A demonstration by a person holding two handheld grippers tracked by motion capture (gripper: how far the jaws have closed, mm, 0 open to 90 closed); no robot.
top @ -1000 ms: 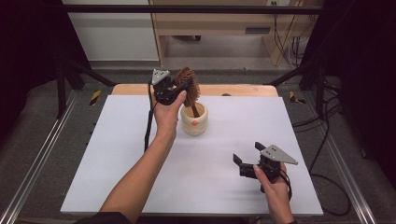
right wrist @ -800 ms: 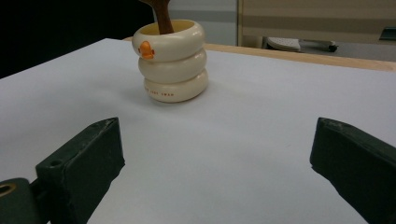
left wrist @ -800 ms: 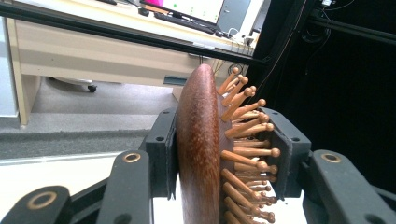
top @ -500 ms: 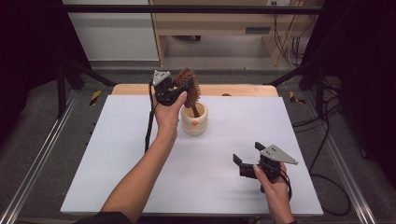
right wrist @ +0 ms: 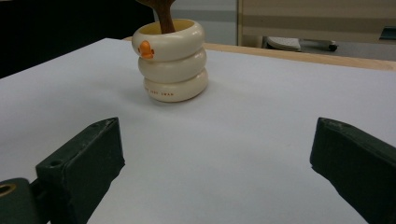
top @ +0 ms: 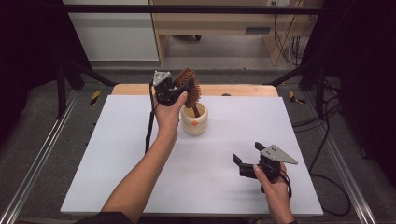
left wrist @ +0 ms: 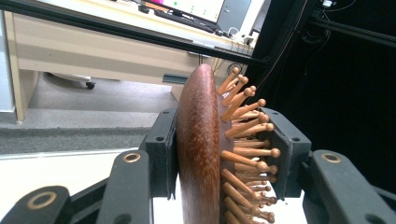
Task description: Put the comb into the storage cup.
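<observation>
A brown wooden hairbrush (top: 190,84) stands with its handle down in a cream ringed cup (top: 194,122) near the back middle of the white table. My left gripper (top: 183,87) is shut on the brush head, one pad on the smooth back (left wrist: 198,154) and the other against the wooden bristles (left wrist: 247,140). My right gripper (top: 248,153) hovers low over the table at the front right, jaws wide open with nothing between them. In the right gripper view the cup (right wrist: 171,60) shows an orange beak mark and the brush handle (right wrist: 164,17) rising out of it.
The white table top (top: 116,154) sits on a wooden board whose edge (top: 233,89) shows at the back. Metal frame rails run along both sides. Cables (top: 327,140) hang at the right. A desk and cabinets stand behind the table.
</observation>
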